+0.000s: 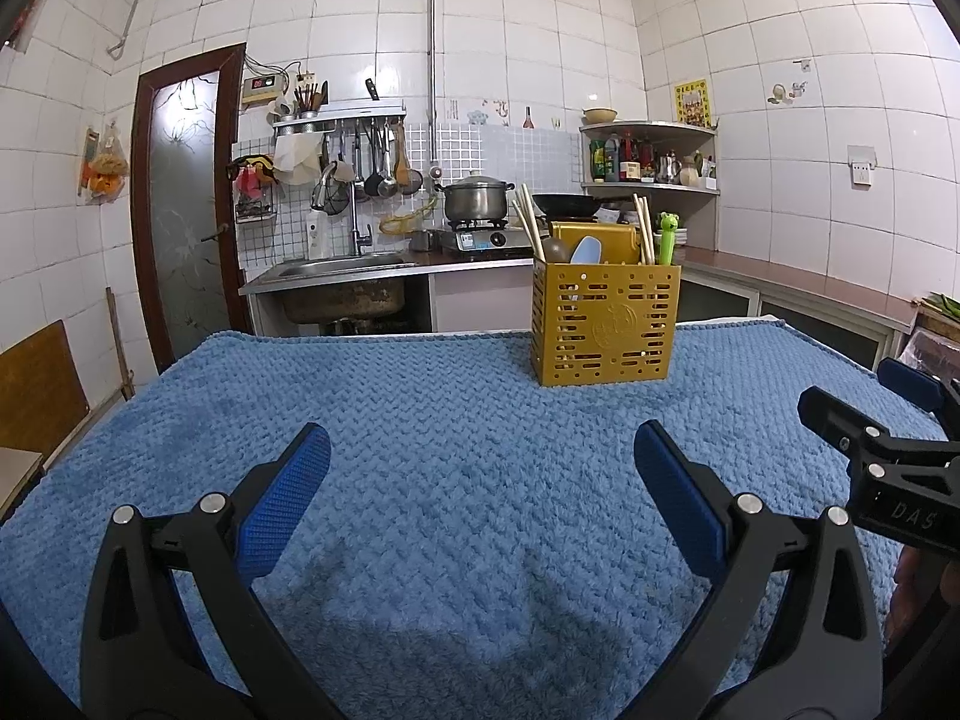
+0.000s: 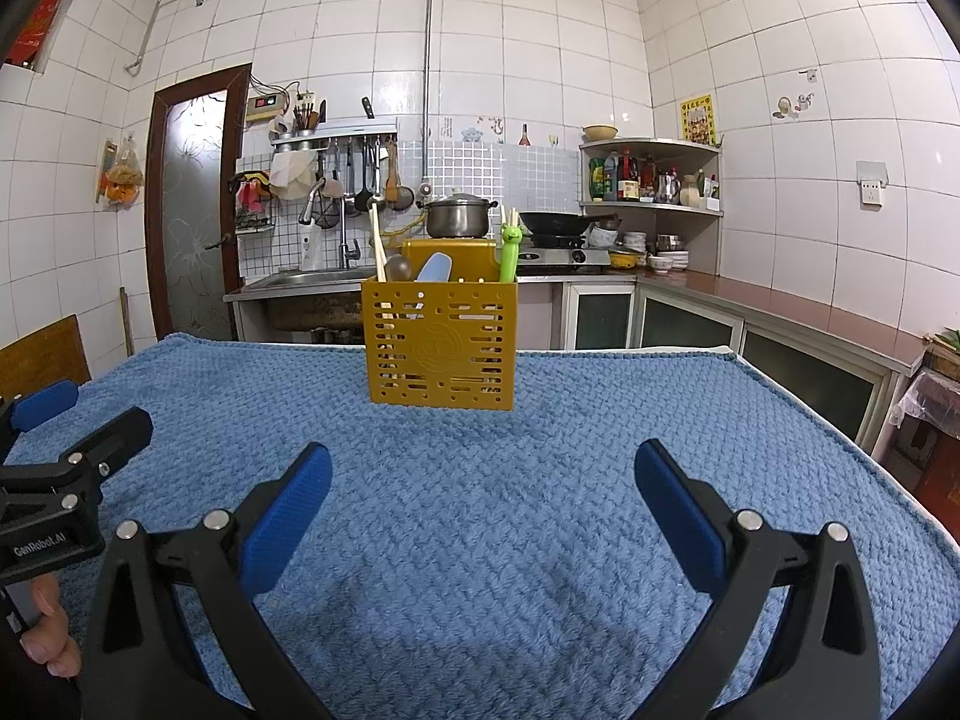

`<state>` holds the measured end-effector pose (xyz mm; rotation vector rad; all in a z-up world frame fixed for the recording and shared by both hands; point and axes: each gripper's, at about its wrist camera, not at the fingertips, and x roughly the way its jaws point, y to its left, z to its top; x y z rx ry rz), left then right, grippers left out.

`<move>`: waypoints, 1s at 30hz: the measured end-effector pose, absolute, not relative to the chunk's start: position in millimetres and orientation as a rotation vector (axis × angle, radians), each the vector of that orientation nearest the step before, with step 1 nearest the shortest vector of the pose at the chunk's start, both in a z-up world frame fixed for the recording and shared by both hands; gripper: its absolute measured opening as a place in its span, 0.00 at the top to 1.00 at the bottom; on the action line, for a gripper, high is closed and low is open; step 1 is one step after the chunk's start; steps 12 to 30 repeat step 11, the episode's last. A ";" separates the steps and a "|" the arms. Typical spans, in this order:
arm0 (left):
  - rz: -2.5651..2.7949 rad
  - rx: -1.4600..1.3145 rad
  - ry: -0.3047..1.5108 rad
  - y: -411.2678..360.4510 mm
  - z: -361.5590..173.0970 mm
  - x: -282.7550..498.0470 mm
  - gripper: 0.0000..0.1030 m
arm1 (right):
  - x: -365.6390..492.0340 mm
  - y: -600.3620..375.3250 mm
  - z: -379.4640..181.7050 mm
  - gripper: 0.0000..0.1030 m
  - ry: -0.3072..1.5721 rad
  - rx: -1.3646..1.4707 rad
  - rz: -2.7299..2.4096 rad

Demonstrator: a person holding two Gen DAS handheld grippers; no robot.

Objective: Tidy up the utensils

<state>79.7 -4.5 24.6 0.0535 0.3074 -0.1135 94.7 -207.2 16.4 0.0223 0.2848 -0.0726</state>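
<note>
Utensils (image 1: pixel 585 255) are all standing in the caddy (image 1: pixel 605 324); both grippers (image 1: pixel 480 480) (image 2: pixel 480 492) are hovering before it, gaping wide, empty; seemingly nothing left.

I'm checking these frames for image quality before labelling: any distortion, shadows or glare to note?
Left wrist view: strong fisheye bending of the wall tiles, dark corner vignetting, a soft shadow on the blue cloth under the open left gripper. Right wrist view: the same bending, a fainter shadow ahead of the open right gripper; the yellow utensil holder is sharp.
</note>
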 end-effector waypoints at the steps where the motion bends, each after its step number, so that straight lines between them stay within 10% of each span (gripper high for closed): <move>1: -0.114 0.054 0.308 -4.5 24.8 79.6 0.05 | 94.7 -207.2 16.4 0.04 0.285 0.022 -0.073; 30: -0.112 0.051 0.310 -3.8 24.7 78.3 0.05 | 95.1 -207.8 16.3 0.04 0.287 0.023 -0.071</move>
